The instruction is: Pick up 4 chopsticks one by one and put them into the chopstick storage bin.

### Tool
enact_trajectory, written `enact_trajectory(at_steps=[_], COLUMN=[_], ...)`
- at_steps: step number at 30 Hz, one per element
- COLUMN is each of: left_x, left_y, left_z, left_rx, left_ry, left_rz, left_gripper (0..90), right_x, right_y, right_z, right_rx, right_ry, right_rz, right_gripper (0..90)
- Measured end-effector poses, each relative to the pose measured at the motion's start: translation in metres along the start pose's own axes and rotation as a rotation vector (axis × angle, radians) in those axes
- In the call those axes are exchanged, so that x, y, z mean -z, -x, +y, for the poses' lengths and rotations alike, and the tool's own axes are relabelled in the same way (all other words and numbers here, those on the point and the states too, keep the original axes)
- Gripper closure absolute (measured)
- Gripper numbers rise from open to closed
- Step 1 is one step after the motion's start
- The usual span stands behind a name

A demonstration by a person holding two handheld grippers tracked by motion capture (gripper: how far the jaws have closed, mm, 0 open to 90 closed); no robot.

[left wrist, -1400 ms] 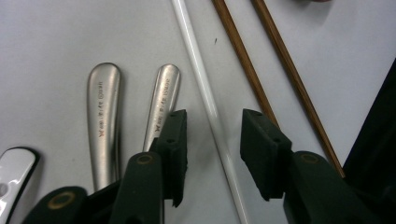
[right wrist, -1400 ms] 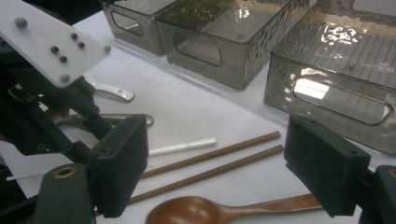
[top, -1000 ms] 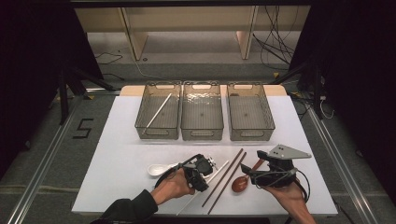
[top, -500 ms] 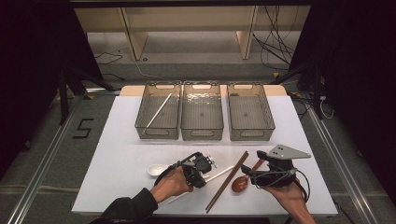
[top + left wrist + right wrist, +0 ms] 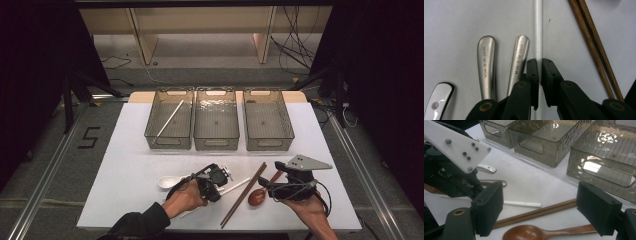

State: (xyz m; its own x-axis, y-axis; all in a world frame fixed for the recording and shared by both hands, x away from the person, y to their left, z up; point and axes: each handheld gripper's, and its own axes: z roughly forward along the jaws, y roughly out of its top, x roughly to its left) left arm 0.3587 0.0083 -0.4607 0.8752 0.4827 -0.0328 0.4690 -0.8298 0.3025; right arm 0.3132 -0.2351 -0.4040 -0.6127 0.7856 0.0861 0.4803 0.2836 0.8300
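The white chopstick [image 5: 538, 30] lies on the table [image 5: 125, 165] just left of the brown chopsticks [image 5: 243, 195], and the left gripper [image 5: 539, 62] has just closed its jaws on it, pinching it mid-length, probably so it lifts level. Its likely goal is the left bin [image 5: 170, 125], where a matching white stick [image 5: 168, 119] already lies. Right of the brown chopsticks, the right gripper [image 5: 549, 205] hovers with jaws spread wide over the wooden spoon [image 5: 544, 233], seemingly waiting.

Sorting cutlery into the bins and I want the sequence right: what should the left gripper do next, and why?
Probably lift. The left gripper has its jaws shut on the white chopstick, which lies flat on the table; its match already lies in the left bin.
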Motion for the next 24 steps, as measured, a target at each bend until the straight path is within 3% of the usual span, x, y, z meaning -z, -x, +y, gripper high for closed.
enact_trajectory(at_steps=[9,24], left_x=[0.001,0.019], left_y=[-0.001,-0.012], left_z=[-0.001,-0.002], left_rx=[0.0,0.009], left_ry=[0.02,0.076], left_rz=[-0.007,-0.029], left_gripper=[84.5,84.7], right_x=[0.001,0.001], right_y=[0.0,0.001], right_z=[0.0,0.0], right_rx=[-0.002,-0.002], right_ry=[0.003,0.004], right_rz=[0.003,0.002], right_gripper=[23.1,23.1])
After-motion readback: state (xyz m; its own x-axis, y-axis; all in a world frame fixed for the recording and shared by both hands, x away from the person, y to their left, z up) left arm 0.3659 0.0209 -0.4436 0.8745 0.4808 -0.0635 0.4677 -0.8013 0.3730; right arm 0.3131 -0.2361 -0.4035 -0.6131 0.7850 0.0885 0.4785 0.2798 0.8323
